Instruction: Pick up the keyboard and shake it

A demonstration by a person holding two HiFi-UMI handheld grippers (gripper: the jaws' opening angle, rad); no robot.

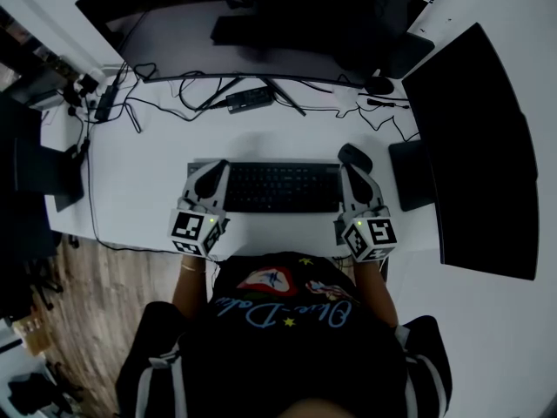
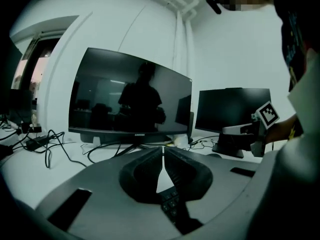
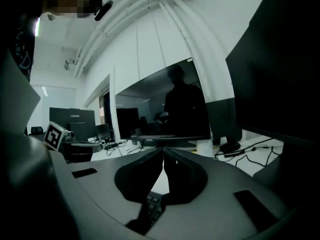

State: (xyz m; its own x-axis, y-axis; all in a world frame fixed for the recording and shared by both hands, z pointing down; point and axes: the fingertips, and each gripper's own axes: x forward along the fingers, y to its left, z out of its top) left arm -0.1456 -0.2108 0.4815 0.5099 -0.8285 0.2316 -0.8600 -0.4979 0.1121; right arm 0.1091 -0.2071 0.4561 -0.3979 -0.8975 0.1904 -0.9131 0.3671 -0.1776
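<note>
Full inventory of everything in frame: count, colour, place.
Desk: 1, white, under everything.
Keyboard: 1, black, desk centre, near the front edge.
Mouse: 1, black, by the keyboard's right rear corner.
Monitors: 2, black, dark screens; one behind the keyboard, one at the right.
Cables: several, black, under the rear monitor.
Left gripper: 1, grey, shut, over the keyboard's left end.
Right gripper: 1, grey, shut, over the keyboard's right end.
Shirt: 1, black, printed, on the person.
</note>
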